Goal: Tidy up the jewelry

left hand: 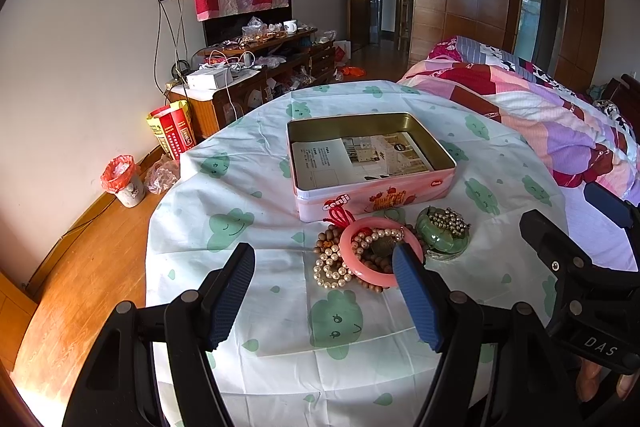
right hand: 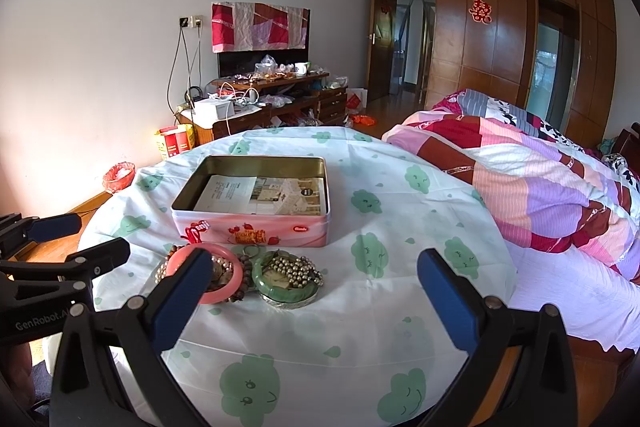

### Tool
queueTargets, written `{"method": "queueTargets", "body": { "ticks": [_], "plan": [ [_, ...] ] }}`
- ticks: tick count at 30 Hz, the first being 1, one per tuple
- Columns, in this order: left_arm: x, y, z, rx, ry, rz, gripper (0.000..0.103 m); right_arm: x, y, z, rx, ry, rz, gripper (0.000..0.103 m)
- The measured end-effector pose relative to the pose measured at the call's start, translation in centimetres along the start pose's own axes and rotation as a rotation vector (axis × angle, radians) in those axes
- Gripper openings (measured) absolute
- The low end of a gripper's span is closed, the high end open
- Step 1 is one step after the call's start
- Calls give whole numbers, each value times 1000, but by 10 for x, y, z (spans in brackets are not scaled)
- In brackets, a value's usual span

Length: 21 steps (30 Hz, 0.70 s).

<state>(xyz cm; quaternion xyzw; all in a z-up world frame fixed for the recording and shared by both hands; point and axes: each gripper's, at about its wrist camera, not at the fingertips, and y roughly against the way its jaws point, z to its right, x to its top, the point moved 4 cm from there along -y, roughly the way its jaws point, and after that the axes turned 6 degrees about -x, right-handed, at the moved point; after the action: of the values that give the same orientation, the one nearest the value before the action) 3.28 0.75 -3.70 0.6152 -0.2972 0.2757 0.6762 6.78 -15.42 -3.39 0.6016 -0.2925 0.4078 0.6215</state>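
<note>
1. Presently, the pink tin sits lidless on the round table's cloth, ahead of both grippers and well apart from their tips. Its long axis runs crosswise to the left gripper's line of sight, with one long side wall facing that gripper. A printed leaflet lies flat inside.
2. The jewelry lies in a cluster just in front of the tin's near wall, between the tin and the grippers. A pink bangle lies flat, with a pearl strand and brown wooden beads draped through and around it. A red knotted cord reaches toward the tin wall.
3. Just right of the bangle sits a green bangle, with a heap of metallic beads on top.
4. The left gripper is held low over the cloth, fingers spread wide and empty. Its right pad overlaps the pink bangle in view; contact cannot be confirmed.
5. The right gripper is likewise spread wide and empty, levelled toward the tin, with the cluster ahead of its left finger.
</note>
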Motion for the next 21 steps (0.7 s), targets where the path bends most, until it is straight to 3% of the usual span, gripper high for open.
{"method": "queueTargets", "body": {
  "ticks": [21],
  "plan": [
    [-2, -1, 1, 1, -2, -5, 72, 3, 1, 0, 1, -1, -3, 103]
  ]
}}
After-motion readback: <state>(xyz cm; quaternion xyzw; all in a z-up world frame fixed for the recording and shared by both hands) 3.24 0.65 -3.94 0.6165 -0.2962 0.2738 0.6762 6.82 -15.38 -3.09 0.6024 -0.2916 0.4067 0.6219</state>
